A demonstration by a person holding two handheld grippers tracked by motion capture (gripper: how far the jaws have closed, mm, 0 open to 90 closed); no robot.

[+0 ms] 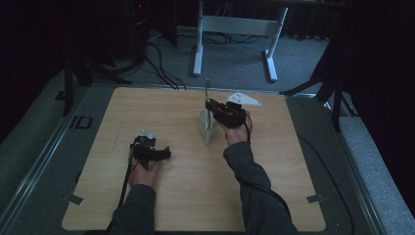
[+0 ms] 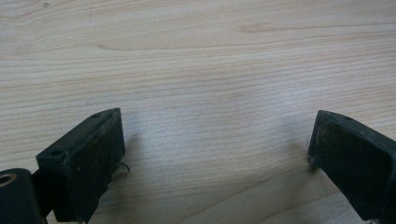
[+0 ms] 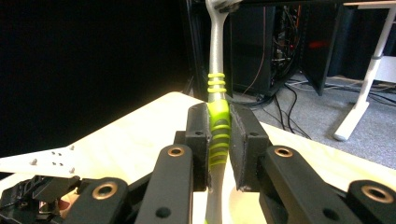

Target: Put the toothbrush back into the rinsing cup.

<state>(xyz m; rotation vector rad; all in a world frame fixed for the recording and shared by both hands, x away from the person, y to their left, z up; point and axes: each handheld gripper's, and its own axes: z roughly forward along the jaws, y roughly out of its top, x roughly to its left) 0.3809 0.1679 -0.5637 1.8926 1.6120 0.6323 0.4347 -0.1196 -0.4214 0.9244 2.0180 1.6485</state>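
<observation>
Count on the table (image 1: 274,196): 1 white mug (image 1: 205,122), 1 grey-and-green toothbrush (image 3: 217,116) standing up out of it. 2 handheld grippers, left gripper (image 1: 157,153) and right gripper (image 1: 211,104), 2 black jaws each. Beyond the table: 1 white desk frame (image 1: 235,24) with 2 legs on the floor.

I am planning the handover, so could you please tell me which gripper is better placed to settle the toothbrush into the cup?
The right gripper. It is shut on the toothbrush, holding it upright over the cup. The left gripper is open, over bare table away from the cup.
</observation>
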